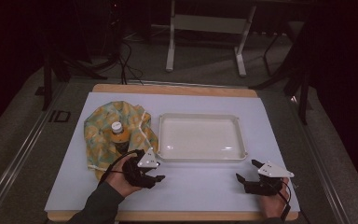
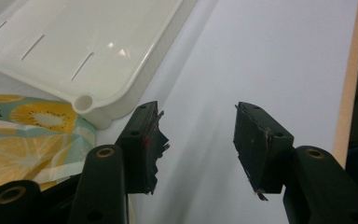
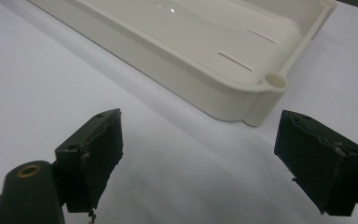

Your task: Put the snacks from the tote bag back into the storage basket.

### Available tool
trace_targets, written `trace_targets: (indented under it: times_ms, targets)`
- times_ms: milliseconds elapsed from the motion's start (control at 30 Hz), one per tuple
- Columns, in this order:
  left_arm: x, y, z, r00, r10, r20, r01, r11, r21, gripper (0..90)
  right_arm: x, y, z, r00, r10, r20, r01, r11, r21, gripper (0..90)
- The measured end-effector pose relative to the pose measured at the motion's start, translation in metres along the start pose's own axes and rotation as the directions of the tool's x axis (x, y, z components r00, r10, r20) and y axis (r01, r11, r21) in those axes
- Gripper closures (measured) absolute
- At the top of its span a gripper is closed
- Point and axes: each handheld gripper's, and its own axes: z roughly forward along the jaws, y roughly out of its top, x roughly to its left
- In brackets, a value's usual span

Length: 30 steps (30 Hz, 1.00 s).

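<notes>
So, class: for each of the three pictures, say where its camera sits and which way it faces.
High view: above the person's side, looking forward and down on the white-topped table; forearms, left gripper, right gripper.
Left gripper view: on the left gripper, open, facing the lemon-print cloth bag.
Right gripper view: on the right gripper, open, facing the table.
All three share the cream slotted plastic tray.

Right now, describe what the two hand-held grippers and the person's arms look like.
Both are black. The left hand-held gripper and right hand-held gripper each carry a grey three-cornered plate on top and trail a black cable. The pads are blocky with frayed, ragged edges, and brass-coloured pivot holes show. The left forearm wears a dark greenish-grey sleeve.
</notes>
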Motion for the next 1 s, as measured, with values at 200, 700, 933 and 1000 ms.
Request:
trace_targets:
  times_ms: [200,700,933,1000]
  targets:
    - [0.001,0.003,-0.003,0.9994,0.034,0.002,-0.035,0.9983,0.048,50.5,0.001,0.000,0.000,0.9999,-0.011,0.002,0.011,1.000,-0.004,15.0]
    - [0.011,0.011,-0.014,0.9976,0.048,0.050,-0.050,0.9977,0.045,49.6,0.001,0.000,0.000,0.9999,-0.017,0.003,0.017,1.000,-0.003,15.0]
    - [0.016,0.018,-0.021,0.9959,0.070,0.056,-0.073,0.9959,0.052,49.7,0.001,0.000,0.000,0.9999,-0.010,0.001,0.010,1.000,-0.004,15.0]
    - [0.018,0.020,-0.023,0.9954,0.080,0.054,-0.083,0.9952,0.053,49.7,0.001,0.000,0.000,0.9999,-0.012,0.002,0.012,1.000,-0.005,15.0]
